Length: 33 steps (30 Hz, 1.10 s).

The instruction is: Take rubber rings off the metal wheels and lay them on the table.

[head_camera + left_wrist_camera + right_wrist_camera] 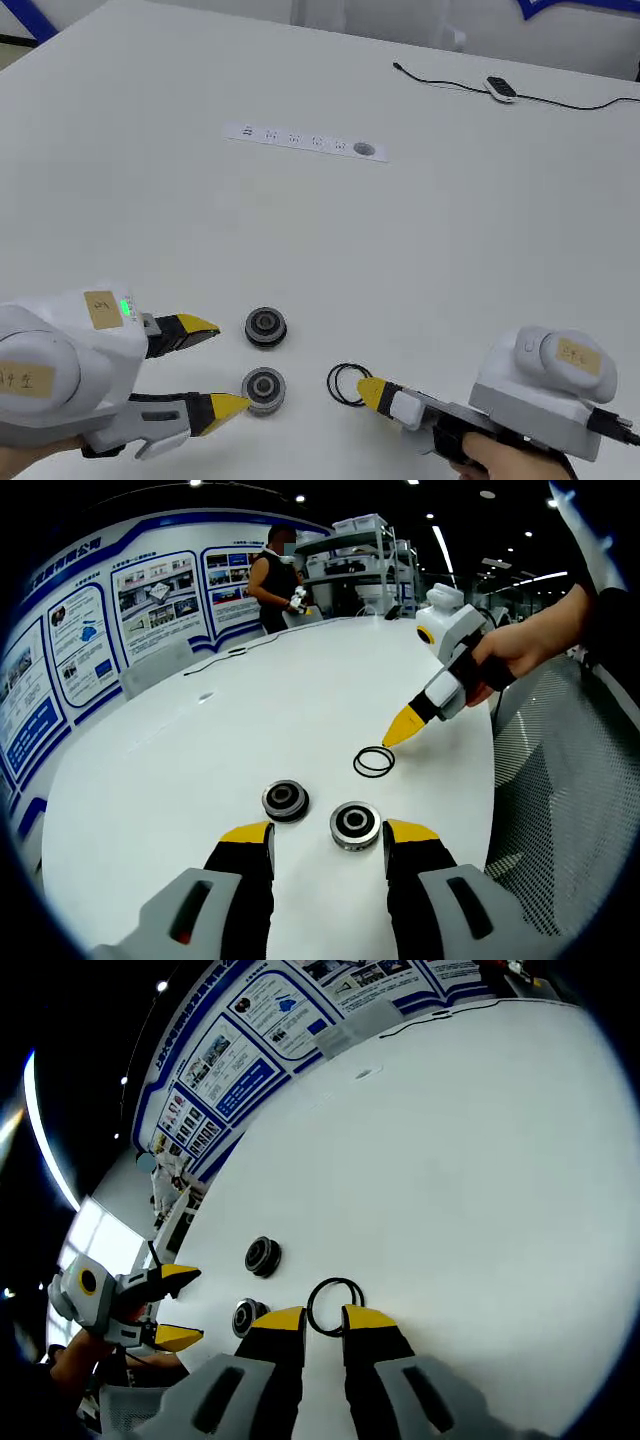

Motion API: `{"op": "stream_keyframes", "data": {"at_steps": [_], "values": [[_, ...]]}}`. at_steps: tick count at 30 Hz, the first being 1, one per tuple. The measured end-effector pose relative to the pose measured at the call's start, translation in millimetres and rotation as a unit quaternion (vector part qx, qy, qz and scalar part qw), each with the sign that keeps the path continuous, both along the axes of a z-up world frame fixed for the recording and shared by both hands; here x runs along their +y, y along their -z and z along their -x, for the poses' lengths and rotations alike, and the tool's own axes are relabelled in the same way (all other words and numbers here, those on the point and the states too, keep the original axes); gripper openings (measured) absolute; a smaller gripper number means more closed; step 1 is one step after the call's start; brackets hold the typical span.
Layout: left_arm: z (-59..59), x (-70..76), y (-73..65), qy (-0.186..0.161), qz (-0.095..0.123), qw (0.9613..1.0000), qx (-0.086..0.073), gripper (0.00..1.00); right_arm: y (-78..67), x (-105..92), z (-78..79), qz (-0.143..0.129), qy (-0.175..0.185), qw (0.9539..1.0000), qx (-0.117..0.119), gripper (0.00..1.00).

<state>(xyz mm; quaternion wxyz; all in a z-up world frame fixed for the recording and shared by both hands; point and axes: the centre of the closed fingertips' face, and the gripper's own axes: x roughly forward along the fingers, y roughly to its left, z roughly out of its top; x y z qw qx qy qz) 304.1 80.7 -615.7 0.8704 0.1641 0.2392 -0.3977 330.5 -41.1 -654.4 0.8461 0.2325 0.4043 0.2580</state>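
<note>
Yellow-tipped, the left gripper point(232, 365) sits at the lower left of the head view over the white table point(430, 250). Its jaws are spread wide and empty, one tip just beside the near metal wheel point(264, 389), while the far metal wheel point(266, 326) lies flat just ahead of the gap. Right of the wheels, black rubber rings point(348, 383) lie overlapped on the tabletop, and the right gripper point(372, 392) points at them, jaws a little apart, tips at the rings' edge, clamping nothing.
</note>
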Motion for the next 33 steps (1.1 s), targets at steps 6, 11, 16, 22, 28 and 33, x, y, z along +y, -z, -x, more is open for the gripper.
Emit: {"op": "stream_keyframes", "data": {"at_steps": [6,11,16,22,28,33], "values": [[-16.4,5.9,-5.4,0.005,-0.015,0.9998,-0.008,0.44,-21.2,16.2,-14.2,-0.032,-0.020,0.9981,-0.048,0.23],[-33.8,9.1,-6.3,0.007,-0.025,0.9996,-0.013,0.42,-35.9,36.6,-18.9,-0.078,-0.053,0.9935,-0.063,0.35],[-43.6,3.3,-1.8,0.015,-0.034,0.9992,-0.011,0.41,-39.6,48.0,-18.4,-0.096,-0.080,0.9898,-0.069,0.41],[-56.0,-1.1,14.8,0.023,-0.052,0.9984,-0.003,0.36,-34.4,50.9,-20.4,-0.099,-0.091,0.9890,-0.062,0.42],[-68.7,-5.4,21.8,0.021,-0.039,0.9990,0.008,0.30,-29.9,52.2,-25.2,-0.097,-0.097,0.9885,-0.063,0.42],[-73.7,-10.4,26.3,0.029,-0.038,0.9987,0.015,0.28,-30.6,55.6,-28.8,-0.105,-0.097,0.9879,-0.061,0.42]]}}
